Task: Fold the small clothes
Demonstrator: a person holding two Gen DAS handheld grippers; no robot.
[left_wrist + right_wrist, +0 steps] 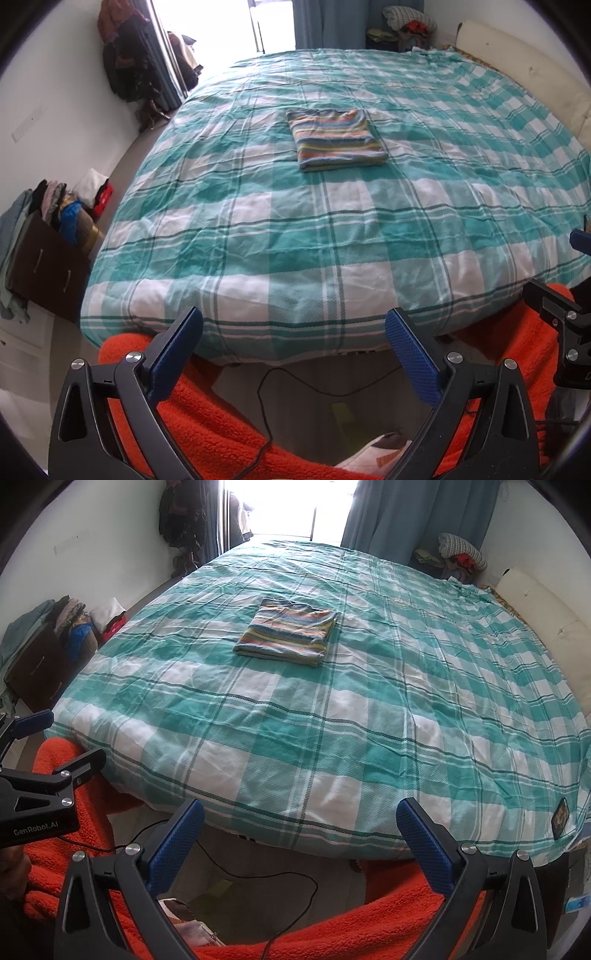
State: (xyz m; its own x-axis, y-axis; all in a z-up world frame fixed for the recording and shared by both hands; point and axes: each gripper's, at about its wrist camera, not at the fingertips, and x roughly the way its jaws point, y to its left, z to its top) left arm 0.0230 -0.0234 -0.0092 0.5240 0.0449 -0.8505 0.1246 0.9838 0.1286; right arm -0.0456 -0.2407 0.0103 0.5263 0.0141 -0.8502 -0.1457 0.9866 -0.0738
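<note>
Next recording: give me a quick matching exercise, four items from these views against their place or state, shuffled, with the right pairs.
Items:
1. striped garment
2. left tool
3. checked bed cover
4. orange fleece

Place or state:
A. open, holding nothing
B. folded, lying mid-bed
C. below the near bed edge, under both tools
D. spread over the whole bed

Pairs: 1-B, 2-A, 3-D, 4-C. The right tool is open as well.
</note>
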